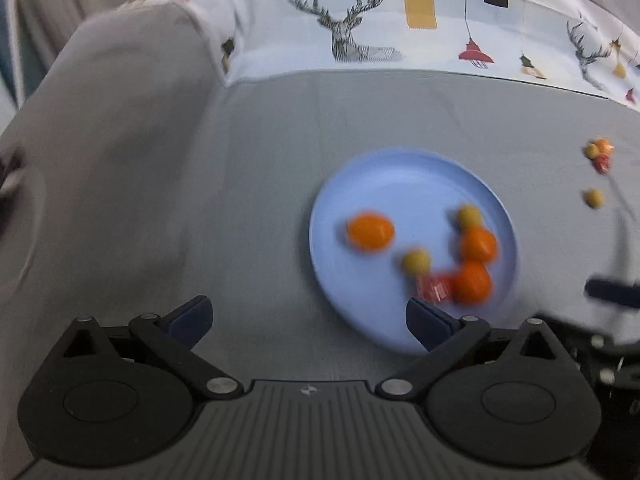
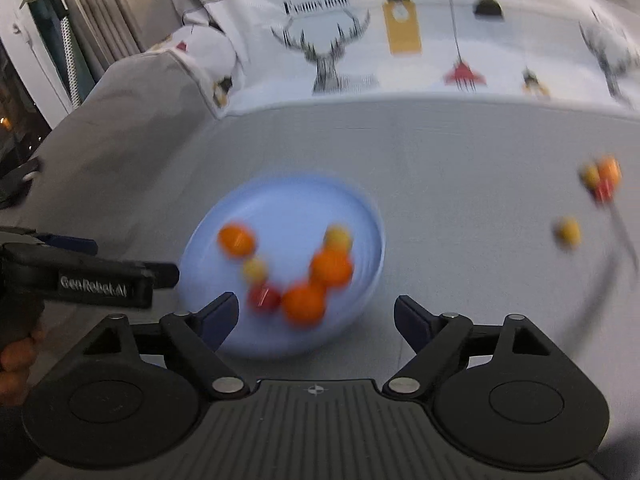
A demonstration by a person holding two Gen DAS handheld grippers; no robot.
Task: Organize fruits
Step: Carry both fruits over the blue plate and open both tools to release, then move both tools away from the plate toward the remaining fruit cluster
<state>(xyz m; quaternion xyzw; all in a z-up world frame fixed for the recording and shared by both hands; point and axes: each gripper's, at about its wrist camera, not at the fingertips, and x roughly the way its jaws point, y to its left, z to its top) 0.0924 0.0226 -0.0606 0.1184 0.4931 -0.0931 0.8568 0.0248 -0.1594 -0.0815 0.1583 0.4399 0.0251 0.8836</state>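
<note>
A light blue plate (image 1: 384,176) (image 2: 288,200) lies on the grey table and holds three oranges (image 1: 370,231) (image 2: 236,239), two small yellow fruits (image 1: 416,261) (image 2: 255,269) and a red piece (image 1: 432,286) (image 2: 264,298). My left gripper (image 1: 308,320) is open and empty, just left of and before the plate. My right gripper (image 2: 316,318) is open and empty over the plate's near edge. Loose fruits lie far right on the table: a small cluster (image 1: 599,154) (image 2: 602,176) and one yellow fruit (image 1: 594,198) (image 2: 568,231). Both views are motion-blurred.
A white cloth printed with deer and lamps (image 1: 360,28) (image 2: 340,60) covers the table's far side. A grey draped surface (image 1: 100,100) rises at left. The left gripper's body (image 2: 92,280) shows at the left of the right wrist view.
</note>
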